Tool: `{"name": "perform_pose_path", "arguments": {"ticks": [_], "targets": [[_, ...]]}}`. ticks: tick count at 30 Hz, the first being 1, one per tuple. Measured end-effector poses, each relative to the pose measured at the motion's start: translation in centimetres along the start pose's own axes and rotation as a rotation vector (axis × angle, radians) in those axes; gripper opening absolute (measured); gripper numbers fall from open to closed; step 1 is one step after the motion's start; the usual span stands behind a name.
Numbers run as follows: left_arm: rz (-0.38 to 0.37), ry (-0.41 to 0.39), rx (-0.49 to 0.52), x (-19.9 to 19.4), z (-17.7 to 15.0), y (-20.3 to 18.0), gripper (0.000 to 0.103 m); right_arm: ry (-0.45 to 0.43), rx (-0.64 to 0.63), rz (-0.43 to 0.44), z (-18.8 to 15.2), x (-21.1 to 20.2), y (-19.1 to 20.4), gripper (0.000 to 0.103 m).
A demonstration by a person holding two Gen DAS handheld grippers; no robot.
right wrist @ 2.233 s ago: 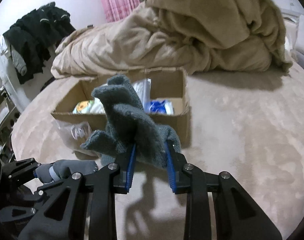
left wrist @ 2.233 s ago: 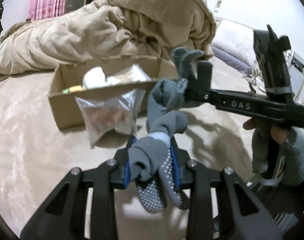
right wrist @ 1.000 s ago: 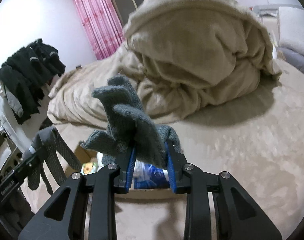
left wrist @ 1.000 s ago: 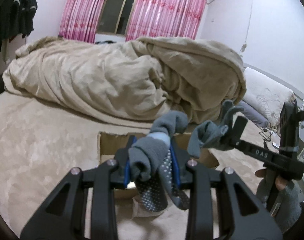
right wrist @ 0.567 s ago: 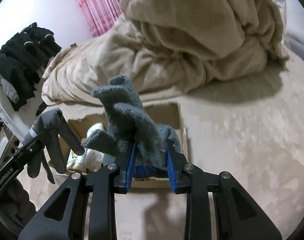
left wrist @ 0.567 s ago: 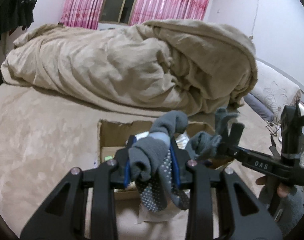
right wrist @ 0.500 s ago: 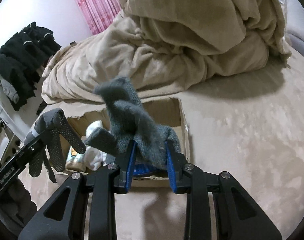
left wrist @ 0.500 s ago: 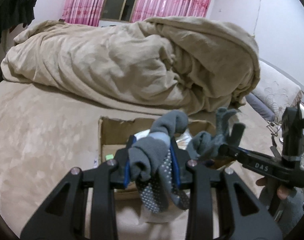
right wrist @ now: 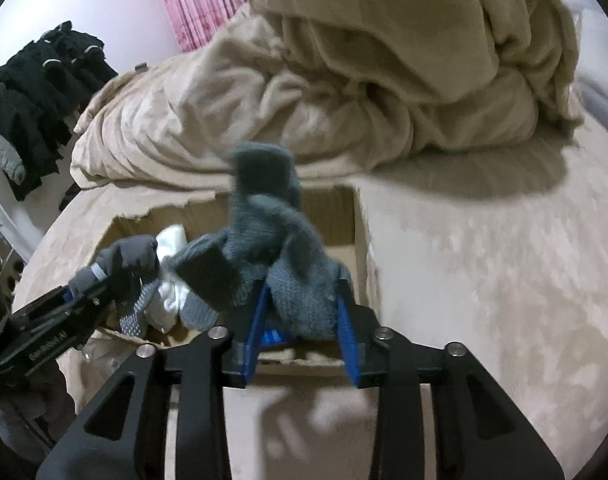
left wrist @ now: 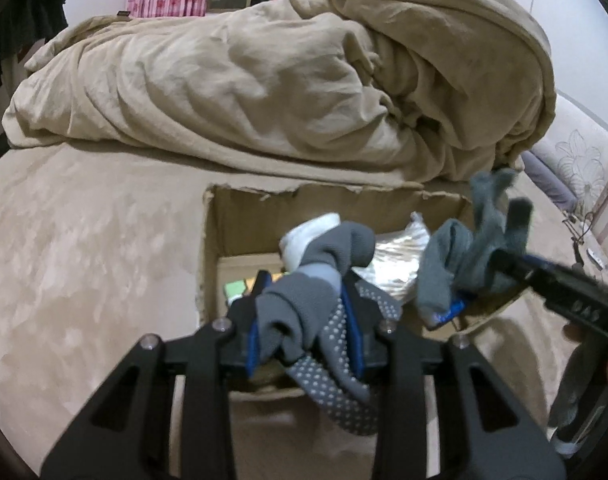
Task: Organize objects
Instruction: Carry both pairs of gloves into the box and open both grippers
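Note:
My left gripper [left wrist: 305, 330] is shut on a grey dotted glove [left wrist: 304, 304] and holds it over the near edge of an open cardboard box [left wrist: 240, 216]. My right gripper [right wrist: 302, 338] has its jaws spread, and a blurred grey knit glove [right wrist: 280, 240] sits loosely between them above the box [right wrist: 343, 216]. The knit glove also shows in the left wrist view [left wrist: 463, 256], and the dotted glove in the right wrist view [right wrist: 132, 268]. Inside the box lie a white cloth [left wrist: 309, 226] and a shiny bag [left wrist: 395, 256].
The box stands on a beige plush bed cover [left wrist: 84, 240]. A heaped beige duvet [left wrist: 304, 80] lies just behind it. Black clothes [right wrist: 40, 92] hang at the left. A pillow [left wrist: 575, 160] is at the far right.
Both grippers came lower and closer over the box. My right gripper's jaws have spread and the knit glove has shifted and blurs between them.

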State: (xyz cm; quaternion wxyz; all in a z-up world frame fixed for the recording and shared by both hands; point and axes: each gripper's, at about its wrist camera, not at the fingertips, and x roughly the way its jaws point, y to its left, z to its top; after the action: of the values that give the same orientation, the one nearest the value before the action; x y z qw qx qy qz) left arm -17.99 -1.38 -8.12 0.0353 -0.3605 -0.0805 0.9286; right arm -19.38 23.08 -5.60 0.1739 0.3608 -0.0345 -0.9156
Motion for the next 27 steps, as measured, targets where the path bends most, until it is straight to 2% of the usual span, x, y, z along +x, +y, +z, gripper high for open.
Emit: {"name": "perform_pose_path", "arguments": {"ticks": [1,2,4,7,9,14,19,23,27], "targets": [[-0.005,-0.002,-0.002,0.0,0.1,0.0,0.036,-0.025,-0.013,0.002,0.1,-0.3,0.1,0.057],[-0.010,-0.003,-0.008,0.0,0.2,0.1,0.037,-0.044,-0.026,-0.023,0.3,-0.5,0.2,0.069],[-0.020,-0.005,-0.019,0.0,0.4,0.3,0.038,-0.083,-0.056,-0.068,0.4,-0.4,0.2,0.075],[-0.030,0.000,-0.010,0.1,0.5,0.1,0.043,-0.044,-0.030,-0.091,0.6,1.4,-0.6,0.075],[-0.038,0.002,0.014,0.2,0.4,-0.3,0.055,0.020,0.001,-0.081,0.4,3.0,-1.2,0.075],[-0.026,0.012,0.048,0.3,0.3,-0.7,0.055,0.093,0.106,-0.031,0.0,4.1,-2.7,0.076],[-0.053,0.018,0.031,0.0,0.1,-0.3,0.055,0.132,0.065,-0.067,-1.3,3.4,-1.5,0.076],[-0.035,0.004,0.044,-0.6,-0.1,-0.5,0.056,0.139,0.087,-0.050,-1.4,2.7,-1.8,0.076],[-0.040,-0.020,0.020,-2.0,0.1,-0.2,0.075,0.110,0.093,-0.047,-1.3,1.1,-1.7,0.076]]}}
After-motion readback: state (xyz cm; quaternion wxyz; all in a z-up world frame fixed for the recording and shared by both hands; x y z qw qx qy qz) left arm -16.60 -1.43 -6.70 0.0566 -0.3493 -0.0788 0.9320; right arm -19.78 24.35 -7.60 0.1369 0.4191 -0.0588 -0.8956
